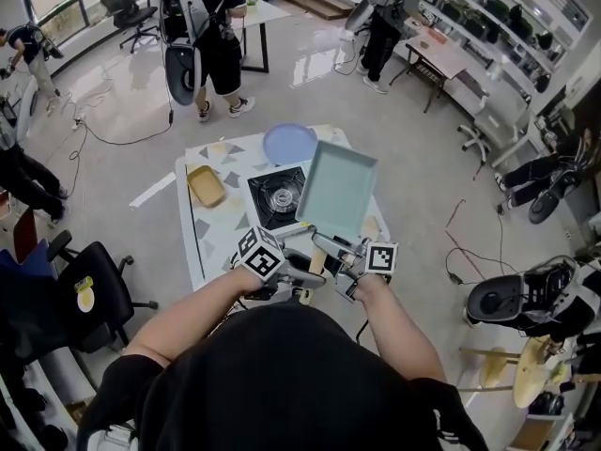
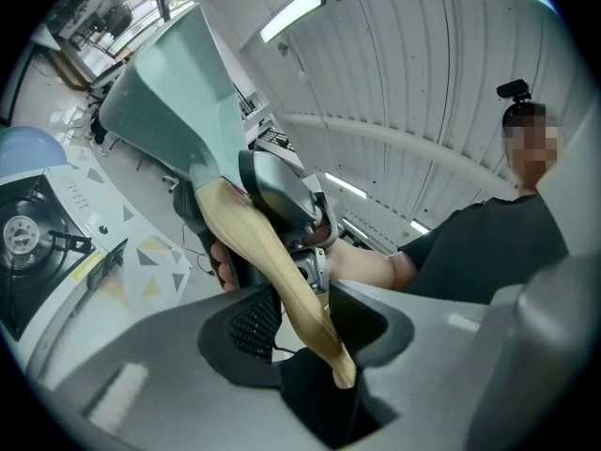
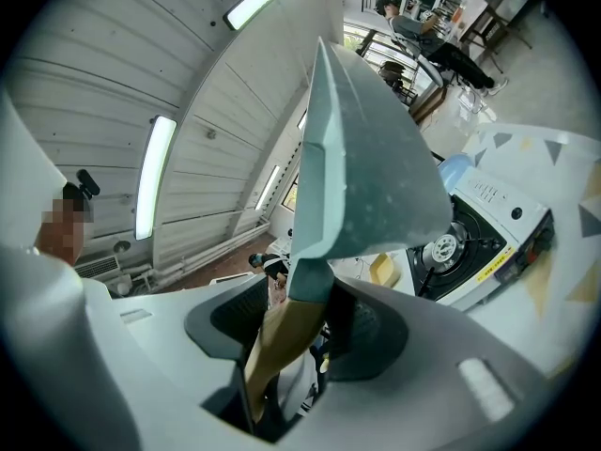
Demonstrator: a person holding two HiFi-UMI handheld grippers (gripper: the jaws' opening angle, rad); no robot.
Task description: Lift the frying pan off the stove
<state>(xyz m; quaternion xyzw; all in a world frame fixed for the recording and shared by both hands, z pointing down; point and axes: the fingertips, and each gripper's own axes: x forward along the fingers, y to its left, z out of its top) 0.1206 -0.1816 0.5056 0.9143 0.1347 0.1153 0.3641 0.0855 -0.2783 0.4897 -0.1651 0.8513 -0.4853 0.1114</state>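
Note:
A square pale-green frying pan (image 1: pixel 336 188) with a wooden handle (image 1: pixel 317 256) hangs tilted in the air above the black gas stove (image 1: pixel 274 198). Both grippers grip the handle. My left gripper (image 1: pixel 302 278) is shut on its lower end; in the left gripper view the handle (image 2: pixel 272 271) runs between the jaws of the left gripper (image 2: pixel 302 319) up to the pan (image 2: pixel 174 92). My right gripper (image 1: pixel 344 254) is shut higher up, near the pan's base. In the right gripper view the handle (image 3: pixel 282 346) sits in the right gripper (image 3: pixel 291 332), under the pan (image 3: pixel 366 158). The burner (image 3: pixel 441 247) is bare.
The stove stands on a small white table (image 1: pixel 192 242) with a triangle pattern. A blue plate (image 1: pixel 289 143) lies behind the stove and a yellow tray (image 1: pixel 206 185) to its left. Office chairs (image 1: pixel 89 294), cables and several people stand around on the floor.

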